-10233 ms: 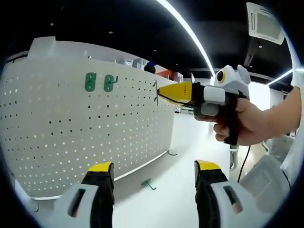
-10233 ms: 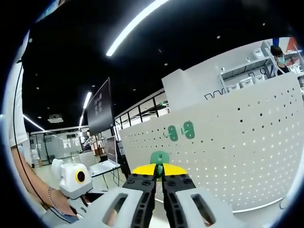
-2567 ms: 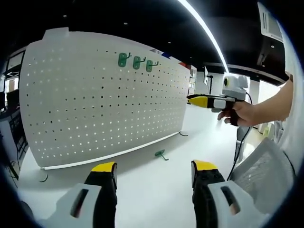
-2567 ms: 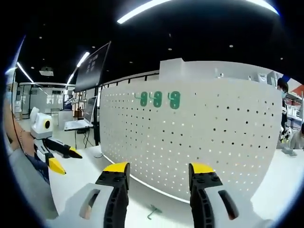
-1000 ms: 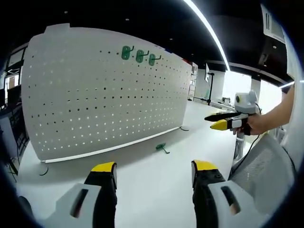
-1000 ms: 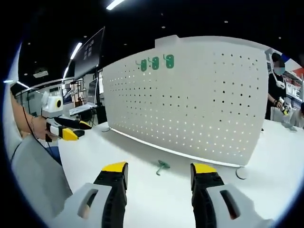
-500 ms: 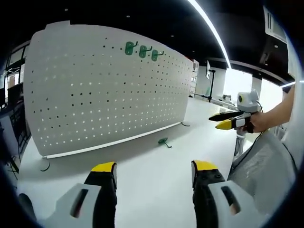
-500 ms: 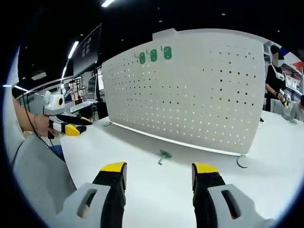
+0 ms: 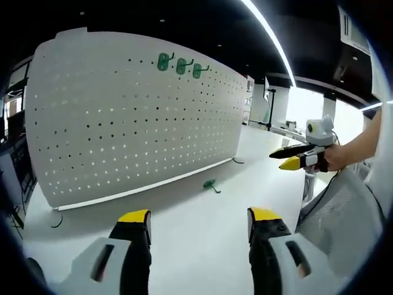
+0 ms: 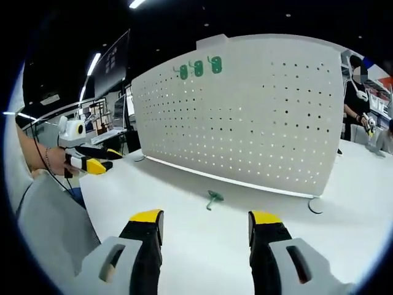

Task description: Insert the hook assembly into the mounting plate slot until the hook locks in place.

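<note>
Loose hook [image 9: 210,184]: one, green, lying on the white bench [image 9: 184,233] just in front of the pegboard [image 9: 123,117].
Mounted hooks [image 10: 198,68]: three, green, in a row near the pegboard's top.
Left gripper [image 9: 198,224]: wide, empty.
Right gripper [image 10: 206,226]: wide, empty.

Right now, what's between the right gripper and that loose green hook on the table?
Nothing: in the right gripper view, bare white table runs from the open right gripper to the loose green hook, which lies before the pegboard.
</note>
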